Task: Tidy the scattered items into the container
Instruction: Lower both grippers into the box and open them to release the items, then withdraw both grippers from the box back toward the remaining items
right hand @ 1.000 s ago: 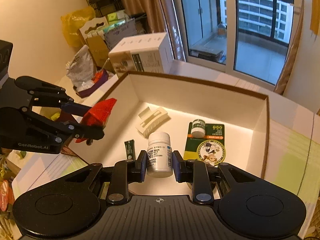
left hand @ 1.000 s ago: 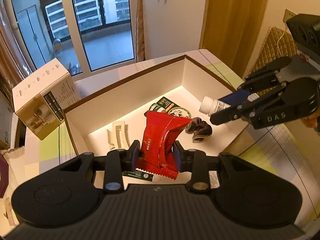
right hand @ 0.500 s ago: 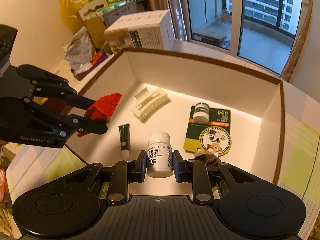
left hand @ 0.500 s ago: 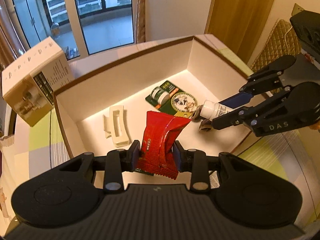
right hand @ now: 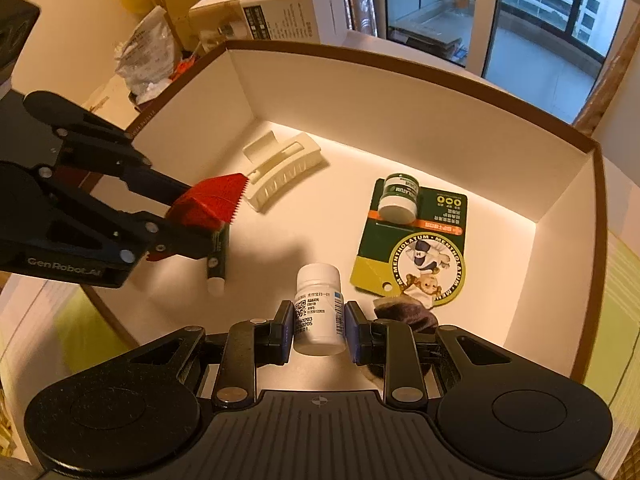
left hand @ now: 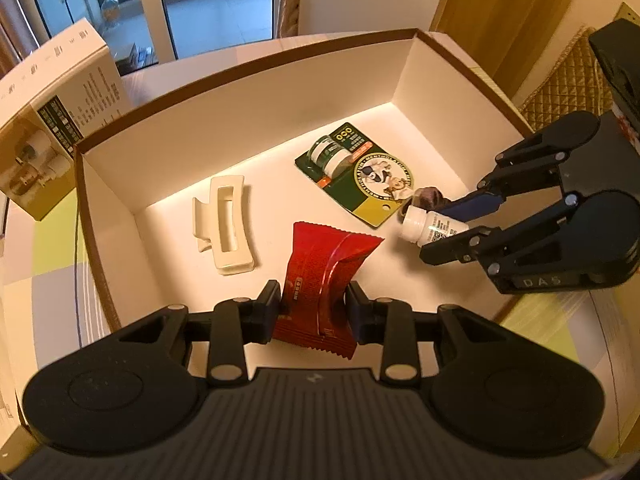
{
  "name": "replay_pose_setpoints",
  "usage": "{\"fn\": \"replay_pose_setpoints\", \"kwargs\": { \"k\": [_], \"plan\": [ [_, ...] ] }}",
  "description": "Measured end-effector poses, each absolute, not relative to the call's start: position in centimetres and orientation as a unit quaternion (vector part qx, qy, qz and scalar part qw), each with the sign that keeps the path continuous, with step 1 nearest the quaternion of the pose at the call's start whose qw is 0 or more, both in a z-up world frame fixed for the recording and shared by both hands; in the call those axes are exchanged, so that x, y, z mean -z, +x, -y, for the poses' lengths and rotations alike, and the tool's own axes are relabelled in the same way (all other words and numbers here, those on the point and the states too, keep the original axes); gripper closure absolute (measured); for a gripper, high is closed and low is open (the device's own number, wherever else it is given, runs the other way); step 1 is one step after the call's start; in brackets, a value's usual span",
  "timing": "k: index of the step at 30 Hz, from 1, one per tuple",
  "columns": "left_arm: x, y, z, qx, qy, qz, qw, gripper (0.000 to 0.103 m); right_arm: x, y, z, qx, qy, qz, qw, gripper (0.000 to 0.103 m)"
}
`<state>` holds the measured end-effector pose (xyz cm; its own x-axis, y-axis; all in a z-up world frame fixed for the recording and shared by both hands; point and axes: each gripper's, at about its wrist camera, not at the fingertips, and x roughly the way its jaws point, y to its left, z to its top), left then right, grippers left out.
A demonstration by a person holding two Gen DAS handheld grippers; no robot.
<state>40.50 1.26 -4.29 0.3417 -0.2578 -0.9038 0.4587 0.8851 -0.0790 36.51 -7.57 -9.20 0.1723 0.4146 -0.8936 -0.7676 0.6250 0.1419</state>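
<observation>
My left gripper (left hand: pixel 314 306) is shut on a red snack packet (left hand: pixel 322 280) and holds it inside the white box (left hand: pixel 256 128), above its floor near the front wall. My right gripper (right hand: pixel 318 326) is shut on a white pill bottle (right hand: pixel 319 312), also low inside the box; it shows in the left wrist view (left hand: pixel 432 229) at the right. On the box floor lie a cream hair claw (left hand: pixel 224 224), a green Mentholatum card with a small jar (left hand: pixel 360 170), a dark cloth piece (right hand: pixel 406 314) and a small green tube (right hand: pixel 218 256).
A white carton (left hand: pixel 52 112) stands left of the box, by the window. Bags and clutter (right hand: pixel 156 48) lie beyond the box's left wall. A checked cloth (left hand: pixel 52 248) covers the table around the box.
Both grippers have moved forward and down into the box with their loads. The packet and the bottle sit lower and closer to the floor than before.
</observation>
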Motion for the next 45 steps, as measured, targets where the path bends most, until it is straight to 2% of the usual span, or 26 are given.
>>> {"fn": "replay_pose_setpoints", "kwargs": {
  "k": [26,27,29,31,34,37,41,45],
  "plan": [
    [8.8,44.6,0.7,0.193,0.091,-0.59,0.779,0.073,12.1,38.4,5.5,-0.403,-0.217,-0.514,0.725,0.073],
    [9.0,44.7,0.7,0.19,0.087,-0.592,0.779,0.073,12.3,38.3,5.4,-0.405,-0.224,-0.517,0.72,0.059],
    [9.2,44.9,0.5,0.183,0.079,-0.595,0.779,0.057,12.3,38.0,5.2,-0.408,-0.236,-0.51,0.72,0.032],
    [9.2,44.9,0.4,0.175,0.081,-0.595,0.781,0.056,11.7,37.8,5.2,-0.415,-0.244,-0.5,0.72,0.031],
    [9.2,44.8,0.4,0.173,0.093,-0.595,0.779,0.047,11.6,37.8,5.3,-0.408,-0.26,-0.51,0.711,0.03],
    [9.0,44.7,0.1,0.17,0.094,-0.596,0.779,0.046,11.7,37.6,5.8,-0.402,-0.271,-0.519,0.705,0.03],
    [8.8,44.5,-0.3,0.169,0.096,-0.595,0.78,0.039,11.6,37.6,6.3,-0.392,-0.269,-0.526,0.705,0.03],
    [8.7,44.3,-0.4,0.166,0.096,-0.596,0.78,0.037,11.4,37.5,6.5,-0.386,-0.269,-0.53,0.705,0.03]
  ]
}}
